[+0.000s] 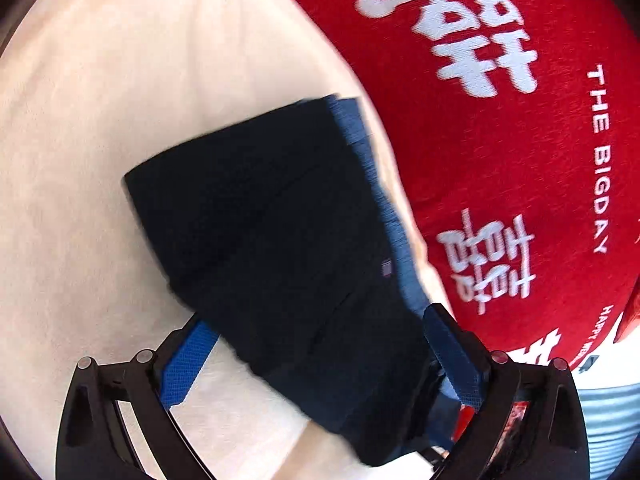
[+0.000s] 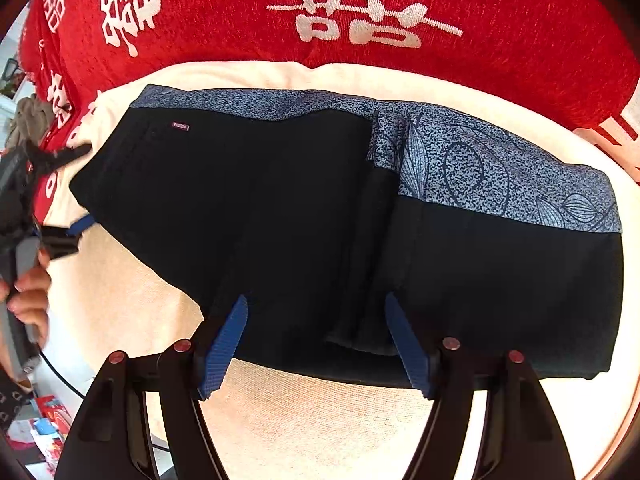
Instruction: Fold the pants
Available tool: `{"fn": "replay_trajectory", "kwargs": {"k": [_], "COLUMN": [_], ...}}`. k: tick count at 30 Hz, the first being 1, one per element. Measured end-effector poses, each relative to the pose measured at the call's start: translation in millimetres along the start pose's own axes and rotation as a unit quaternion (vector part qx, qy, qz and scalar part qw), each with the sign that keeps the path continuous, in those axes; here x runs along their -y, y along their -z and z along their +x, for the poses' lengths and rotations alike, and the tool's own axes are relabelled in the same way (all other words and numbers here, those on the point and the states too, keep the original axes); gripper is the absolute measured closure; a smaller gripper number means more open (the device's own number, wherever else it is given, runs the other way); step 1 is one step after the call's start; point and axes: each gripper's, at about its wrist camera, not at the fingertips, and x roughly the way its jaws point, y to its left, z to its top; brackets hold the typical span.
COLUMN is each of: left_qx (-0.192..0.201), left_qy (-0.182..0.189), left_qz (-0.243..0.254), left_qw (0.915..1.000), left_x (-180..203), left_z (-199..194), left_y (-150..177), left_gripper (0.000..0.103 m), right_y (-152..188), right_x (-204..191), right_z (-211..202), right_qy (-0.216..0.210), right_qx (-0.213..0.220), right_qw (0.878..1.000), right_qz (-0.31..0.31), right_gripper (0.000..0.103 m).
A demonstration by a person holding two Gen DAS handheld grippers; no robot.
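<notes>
Two tongs angled down, spread wide over pants (image 2: 280, 208), left tongs (image 1: 320, 344), right tongs (image 2: 320, 344)

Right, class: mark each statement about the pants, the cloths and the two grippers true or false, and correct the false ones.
1. The pants lie on a cream cloth. True.
2. The blanket behind them is green. False: it is red with white lettering.
3. The right gripper is wide open over the pants. True.
4. The pants are plain black all over. False: a blue patterned band runs along one edge.
5. The left gripper is shut tight. False: its fingers stand apart.
</notes>
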Motion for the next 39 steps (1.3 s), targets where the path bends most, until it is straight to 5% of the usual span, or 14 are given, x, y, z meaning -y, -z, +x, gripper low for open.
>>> {"fn": "replay_trajectory", "kwargs": {"k": [3, 4, 6, 9, 11, 13, 15, 19, 22, 25, 30, 32, 37, 39], "left_qx": [0.017, 0.015, -0.008, 0.001, 0.006, 0.014, 0.026, 0.067, 0.073, 0.073, 0.077, 0.083, 0.089, 0.087], "left_qy": [0.004, -0.021, -0.065, -0.052, -0.085, -0.115, -0.147, -0.221, -0.233, -0.246, -0.252, -0.256, -0.256, -0.258], "left_qz": [0.066, 0.086, 0.07, 0.035, 0.035, 0.058, 0.123, 0.327, 0.379, 0.391, 0.417, 0.432, 0.441, 0.446], "left_qw": [0.9976, 0.996, 0.9954, 0.998, 0.9958, 0.9916, 0.9811, 0.9164, 0.8924, 0.8837, 0.8699, 0.8608, 0.8557, 0.8526], "left_x": [29.0, 32.6, 20.3, 12.4, 17.8, 26.5, 43.2, 101.4, 118.2, 122.9, 123.3, 121.9, 126.6, 129.6], "left_z": [-4.3, 2.0, 21.3, 23.4, 23.9, 25.2, 20.7, 22.8, 27.4, 31.3, 25.2, 20.8, 19.0, 19.3], "left_y": [-1.2, -1.2, -4.9, -11.2, -13.2, -11.7, -3.6, 49.3, 66.4, 63.1, 65.8, 72.0, 77.6, 79.1], "left_gripper": [0.002, 0.002, 0.002, 0.003, 0.026, 0.064, 0.068, 0.069, 0.069, 0.069, 0.068, 0.068, 0.068, 0.068], "right_y": [1.1, 1.4, 2.0, 3.3, 0.2, -9.5, -27.2, -90.0, -144.7, -180.4, -214.7, -217.7, -211.7, -205.6], "right_x": [0.6, 1.0, 0.2, 0.4, 0.4, 2.0, 1.1, -22.4, -63.5, -116.4, -216.4, -240.2, -252.6, -240.2], "right_z": [-1.1, -1.5, -2.3, -4.0, -8.4, -20.3, -41.1, -59.8, -52.0, -31.6, 11.7, 29.2, 69.8, 66.4], "right_qy": [-0.004, -0.004, -0.004, -0.006, -0.01, -0.031, -0.06, -0.131, -0.173, -0.198, -0.177, -0.164, -0.098, -0.099], "right_qx": [0.001, 0.0, -0.001, -0.002, -0.011, -0.013, -0.004, -0.023, -0.056, -0.112, -0.201, -0.235, -0.295, -0.289], "right_qw": [1.0, 1.0, 1.0, 1.0, 1.0, 0.999, 0.997, 0.991, 0.983, 0.972, 0.951, 0.942, 0.932, 0.935], "right_qz": [0.001, 0.002, 0.002, 0.003, 0.007, 0.022, 0.038, 0.025, -0.011, -0.049, -0.152, -0.177, -0.187, -0.181], "right_gripper": [0.028, 0.028, 0.028, 0.028, 0.028, 0.028, 0.028, 0.028, 0.022, 0.021, 0.019, 0.019, 0.021, 0.058]}}
